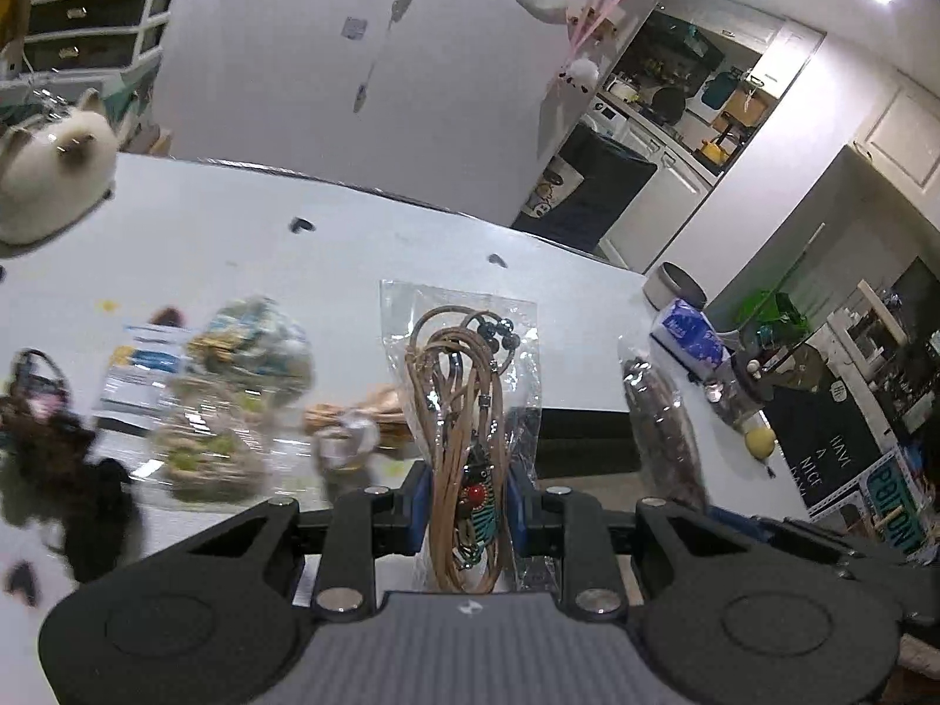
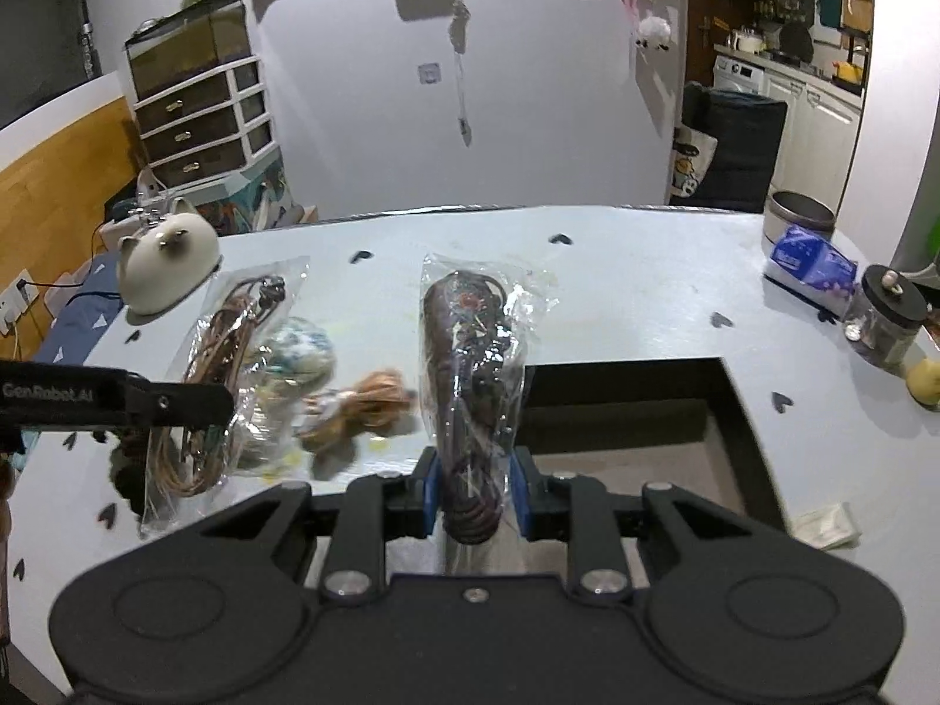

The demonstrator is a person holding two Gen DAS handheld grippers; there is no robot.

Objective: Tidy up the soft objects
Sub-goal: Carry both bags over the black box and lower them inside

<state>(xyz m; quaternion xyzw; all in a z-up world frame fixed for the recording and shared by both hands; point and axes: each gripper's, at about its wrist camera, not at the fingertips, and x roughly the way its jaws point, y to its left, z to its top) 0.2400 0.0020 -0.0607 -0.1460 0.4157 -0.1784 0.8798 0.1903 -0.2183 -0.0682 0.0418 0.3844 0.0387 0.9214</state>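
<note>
Left gripper (image 1: 464, 505) at lower centre of its view, clamped on a clear bag of tan cord (image 1: 464, 399), the bag standing up out of the jaws. Right gripper (image 2: 473, 496) at lower centre of its own view, pinching a clear bag of dark cord (image 2: 470, 376) the same way; the same dark bag (image 1: 661, 423) seen at right in the left view, the tan one (image 2: 200, 388) at left in the right view.

Both bags lifted clear of the white table (image 2: 617, 305), probably bound for the dark open box (image 2: 634, 411) sunk just right of centre. Best kept gripped low and firm, since slick plastic may slip; one bag lowered at a time to avoid a clash of grippers over the opening.

Further out, left on the table: a blurred crinkly packet (image 2: 294, 352), a small brown plush (image 2: 364, 405), more bagged items (image 1: 235, 399) still to sort. At far left a cream cat-shaped figure (image 2: 164, 264); at far right a blue tissue pack (image 2: 813, 264), a lidded jar (image 2: 890, 317) and a yellow fruit (image 2: 925, 382), all well away from the box
</note>
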